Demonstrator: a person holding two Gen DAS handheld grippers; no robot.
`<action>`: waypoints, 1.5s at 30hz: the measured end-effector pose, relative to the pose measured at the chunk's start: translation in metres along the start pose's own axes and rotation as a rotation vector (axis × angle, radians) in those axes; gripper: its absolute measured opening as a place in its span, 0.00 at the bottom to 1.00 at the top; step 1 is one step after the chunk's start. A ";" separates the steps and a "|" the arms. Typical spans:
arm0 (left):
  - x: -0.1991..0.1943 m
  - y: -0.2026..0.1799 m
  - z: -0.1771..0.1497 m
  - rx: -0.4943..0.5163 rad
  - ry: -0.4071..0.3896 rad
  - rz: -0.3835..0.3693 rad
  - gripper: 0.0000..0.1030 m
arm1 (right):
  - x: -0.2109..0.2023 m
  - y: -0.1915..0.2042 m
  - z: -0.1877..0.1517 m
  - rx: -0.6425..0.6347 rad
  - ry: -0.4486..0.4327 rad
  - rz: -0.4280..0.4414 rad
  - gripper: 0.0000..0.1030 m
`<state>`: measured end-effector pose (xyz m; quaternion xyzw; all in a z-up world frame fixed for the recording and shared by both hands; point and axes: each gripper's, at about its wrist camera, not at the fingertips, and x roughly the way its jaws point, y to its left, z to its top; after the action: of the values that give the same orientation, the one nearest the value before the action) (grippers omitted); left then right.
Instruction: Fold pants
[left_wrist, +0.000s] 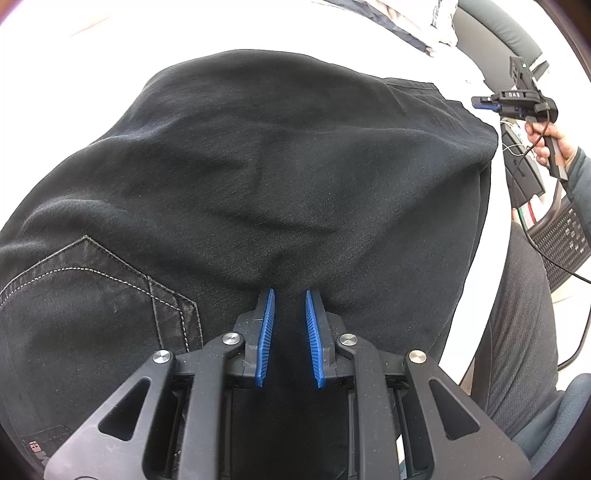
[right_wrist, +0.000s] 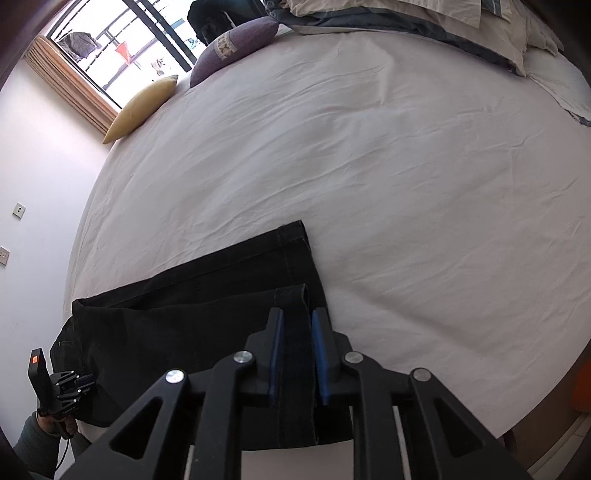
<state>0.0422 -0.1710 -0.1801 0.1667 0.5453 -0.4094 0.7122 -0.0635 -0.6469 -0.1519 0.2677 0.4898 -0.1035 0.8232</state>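
Your left hand-held gripper (left_wrist: 290, 295) is clenched on a raised ridge of the black pants (left_wrist: 229, 177) near the stitched back pocket (left_wrist: 92, 295). Your right hand-held gripper (right_wrist: 297, 314) straddles a leg hem (right_wrist: 291, 295); I cannot tell if it pinches. The pants lie across the white bed (right_wrist: 369, 166).

pants (right_wrist: 207, 314): on bed (right_wrist: 369, 166), at its 7 o'clock edge
cushions (right_wrist: 236, 48): on bed, 11 o'clock edge
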 end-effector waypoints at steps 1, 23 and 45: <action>0.000 0.000 0.000 0.001 0.000 -0.001 0.17 | 0.002 -0.003 -0.003 0.008 0.008 0.005 0.30; -0.001 0.003 -0.003 -0.004 -0.012 -0.011 0.17 | -0.028 0.056 0.004 -0.160 -0.102 0.024 0.11; -0.003 0.005 -0.008 -0.006 -0.023 -0.013 0.17 | -0.019 -0.008 -0.013 0.321 -0.201 0.034 0.40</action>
<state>0.0409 -0.1612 -0.1808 0.1564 0.5396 -0.4142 0.7161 -0.0865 -0.6482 -0.1428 0.3920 0.3776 -0.1927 0.8165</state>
